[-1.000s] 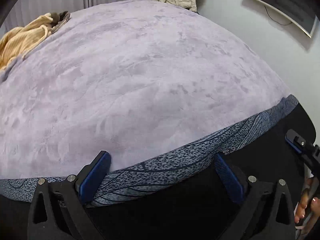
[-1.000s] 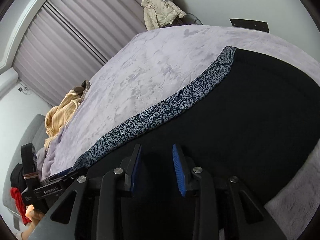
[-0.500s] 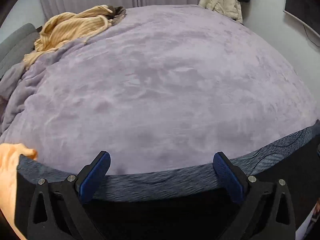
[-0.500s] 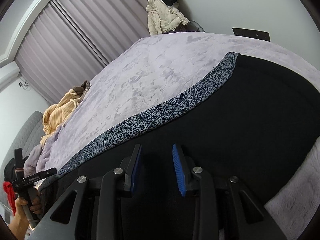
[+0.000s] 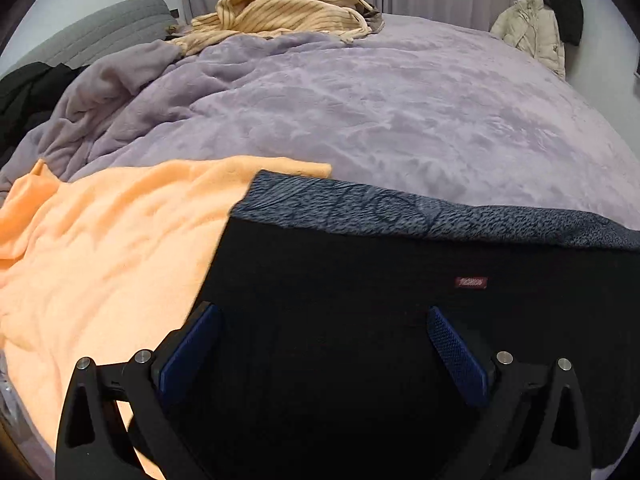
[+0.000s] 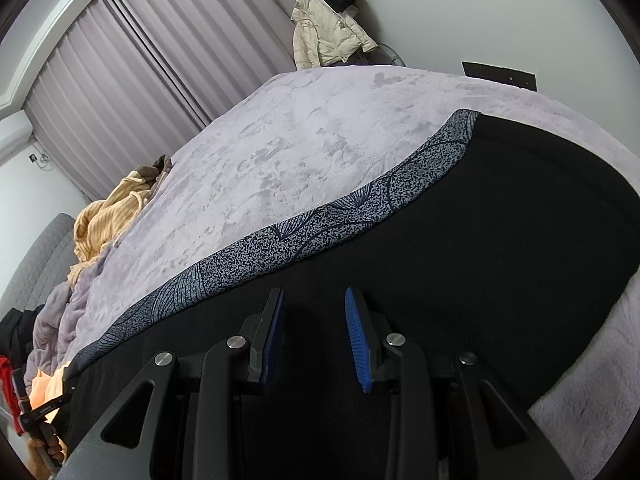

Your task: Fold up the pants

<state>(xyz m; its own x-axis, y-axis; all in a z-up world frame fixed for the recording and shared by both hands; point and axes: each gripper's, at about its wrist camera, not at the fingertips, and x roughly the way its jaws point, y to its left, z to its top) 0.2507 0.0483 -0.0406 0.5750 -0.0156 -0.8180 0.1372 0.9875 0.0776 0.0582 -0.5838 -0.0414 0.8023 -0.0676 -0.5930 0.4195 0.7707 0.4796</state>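
Left gripper [image 5: 320, 334]: matte black frame with triangular cut-outs, round silver screws, dark blue textured pads [image 5: 456, 350]. Right gripper [image 6: 314, 326]: same black frame and silver screws, brighter blue ribbed pads [image 6: 357, 344]. Bare skin, probably fingers [image 6: 50, 446], at the right-wrist view's lower-left edge.

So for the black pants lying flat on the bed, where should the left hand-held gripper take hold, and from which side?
Probably the corner of the pants where the patterned side band meets the end lying over the orange cloth. That edge lies exposed, so the open left hand-held gripper could slide one finger under it from the orange cloth's side. Elsewhere the fabric lies flat on the blanket, offering nothing to pinch.
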